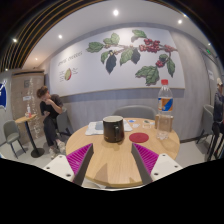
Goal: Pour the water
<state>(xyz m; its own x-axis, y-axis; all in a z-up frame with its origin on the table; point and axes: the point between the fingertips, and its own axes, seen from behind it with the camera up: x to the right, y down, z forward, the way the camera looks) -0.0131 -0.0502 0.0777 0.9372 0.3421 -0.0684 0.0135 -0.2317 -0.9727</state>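
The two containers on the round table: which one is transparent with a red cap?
The tall water bottle, standing beyond the right finger. The other container, the dark mug, is short, opaque and uncapped, ahead between the open fingers.

Colours on and around my round table

My gripper [112, 160] shows magenta pads [79, 158] on the inner faces of its fingers, which stand apart with nothing between them, over the pale wood-tone table [112, 165]. Just ahead sits a dark, near-black mug [113, 128], and beside it a small red coaster [139, 137]. The clear bottle [165, 110] has a white cap and a blue label with a touch of orange. White papers [94, 127] lie behind the mug. The back wall [80, 60] is off-white above and grey below, painted with a mural [133, 53] of green leaves and dark red berries. A person [47, 115] off to the side wears dark clothing.
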